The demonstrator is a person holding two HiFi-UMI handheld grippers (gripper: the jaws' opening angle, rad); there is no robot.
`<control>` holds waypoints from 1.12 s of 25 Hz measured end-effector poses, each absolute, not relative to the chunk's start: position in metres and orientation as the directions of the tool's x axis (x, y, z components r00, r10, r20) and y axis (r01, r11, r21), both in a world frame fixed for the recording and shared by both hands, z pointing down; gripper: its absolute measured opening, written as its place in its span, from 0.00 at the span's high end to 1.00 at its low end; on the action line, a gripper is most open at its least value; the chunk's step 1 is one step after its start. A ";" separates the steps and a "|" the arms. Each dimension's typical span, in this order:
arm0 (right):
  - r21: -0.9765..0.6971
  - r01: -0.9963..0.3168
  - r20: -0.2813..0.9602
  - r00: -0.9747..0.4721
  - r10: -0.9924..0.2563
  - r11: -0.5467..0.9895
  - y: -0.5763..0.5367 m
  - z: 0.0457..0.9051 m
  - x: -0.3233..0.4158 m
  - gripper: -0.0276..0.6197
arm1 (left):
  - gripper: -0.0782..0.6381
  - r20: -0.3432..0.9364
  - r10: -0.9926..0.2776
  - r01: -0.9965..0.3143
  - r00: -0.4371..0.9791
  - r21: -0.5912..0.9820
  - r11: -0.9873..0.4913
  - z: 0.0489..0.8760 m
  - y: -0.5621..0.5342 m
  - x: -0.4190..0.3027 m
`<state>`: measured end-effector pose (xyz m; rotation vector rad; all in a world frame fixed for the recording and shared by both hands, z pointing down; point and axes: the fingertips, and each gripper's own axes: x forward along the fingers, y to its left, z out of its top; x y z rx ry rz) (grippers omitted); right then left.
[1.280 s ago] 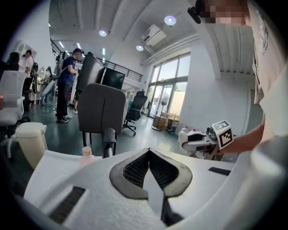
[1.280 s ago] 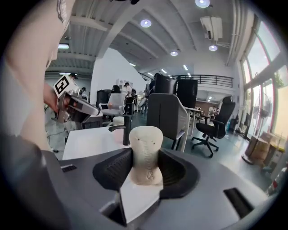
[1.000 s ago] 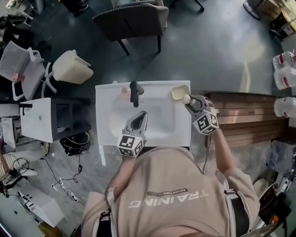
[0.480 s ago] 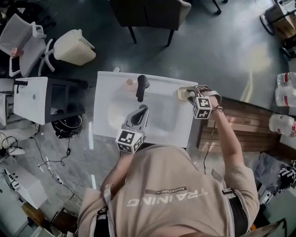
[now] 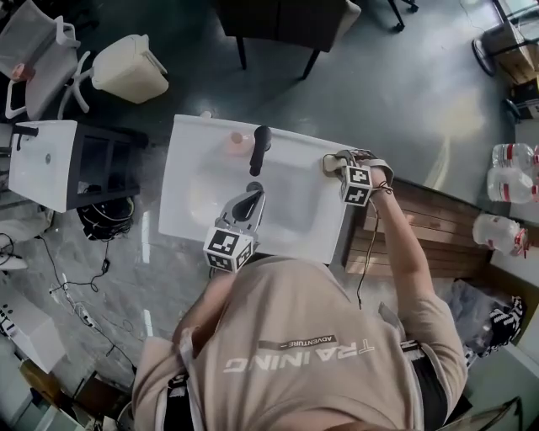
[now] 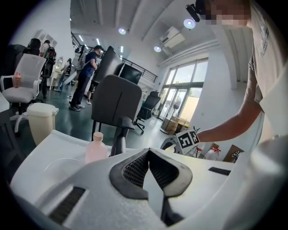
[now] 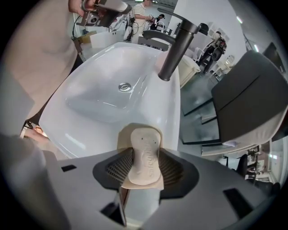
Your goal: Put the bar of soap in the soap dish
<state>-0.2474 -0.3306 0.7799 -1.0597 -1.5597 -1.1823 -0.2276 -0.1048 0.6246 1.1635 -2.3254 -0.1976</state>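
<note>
A cream bar of soap [image 7: 145, 157] stands on edge between the jaws of my right gripper [image 7: 145, 155], which is shut on it. Just beyond and under the soap lies the beige soap dish [image 7: 123, 135]; whether they touch I cannot tell. In the head view the right gripper [image 5: 336, 160] hangs over the soap dish [image 5: 328, 164] at the white sink's [image 5: 189, 160] back right corner, and the soap itself is hidden. My left gripper [image 5: 251, 198] hovers over the basin with its jaws together and nothing held; in its own view the left gripper [image 6: 148, 156] is shut.
A black faucet [image 5: 260, 145] rises at the sink's back middle, with a pink bottle [image 5: 237, 143] beside it. The drain [image 7: 124, 87] sits in the basin. A wooden bench [image 5: 438, 231] lies right of the sink, a dark chair [image 5: 282, 21] behind it, a bin [image 5: 128, 69] at back left.
My right gripper has carried the soap from beside the dish to over it at the sink's back right corner. The left gripper has stayed over the basin. The head view has shifted.
</note>
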 end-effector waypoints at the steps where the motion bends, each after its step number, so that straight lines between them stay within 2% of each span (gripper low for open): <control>1: 0.243 0.951 0.957 -0.268 0.115 0.192 -0.329 0.775 -0.249 0.70 | 0.88 0.388 -0.780 -0.700 -0.492 0.356 0.619 0.624 -0.102 -0.228; 5: 0.311 0.899 0.925 -0.361 0.121 0.310 -0.324 0.749 -0.245 0.70 | 0.88 0.366 -0.796 -0.713 -0.482 0.365 0.599 0.619 -0.096 -0.228; 8: 0.350 0.785 0.868 -0.477 0.137 0.511 -0.319 0.721 -0.230 0.71 | 0.88 0.353 -0.814 -0.740 -0.462 0.352 0.573 0.612 -0.097 -0.224; 9: 0.358 0.716 0.836 -0.532 0.136 0.600 -0.318 0.709 -0.225 0.75 | 0.88 0.345 -0.819 -0.750 -0.459 0.344 0.565 0.609 -0.097 -0.225; 11: 0.339 0.547 0.756 -0.642 0.124 0.765 -0.315 0.684 -0.214 0.91 | 0.88 0.322 -0.826 -0.765 -0.462 0.328 0.555 0.599 -0.097 -0.228; 14: 0.181 0.350 0.671 -0.727 0.145 0.919 -0.299 0.663 -0.182 0.93 | 0.88 0.293 -0.828 -0.765 -0.478 0.325 0.557 0.589 -0.091 -0.228; 18: -0.092 0.182 0.542 -0.815 0.202 0.979 -0.282 0.635 -0.153 0.93 | 0.88 0.272 -0.831 -0.774 -0.485 0.309 0.553 0.577 -0.089 -0.223; 22: -0.179 0.166 0.439 -0.869 0.230 0.970 -0.270 0.611 -0.146 0.94 | 0.88 0.244 -0.840 -0.798 -0.485 0.270 0.539 0.560 -0.094 -0.224; 28: -0.084 0.240 0.344 -0.904 0.254 0.967 -0.259 0.563 -0.162 0.94 | 0.88 0.132 -0.852 -0.830 -0.507 0.194 0.524 0.497 -0.103 -0.243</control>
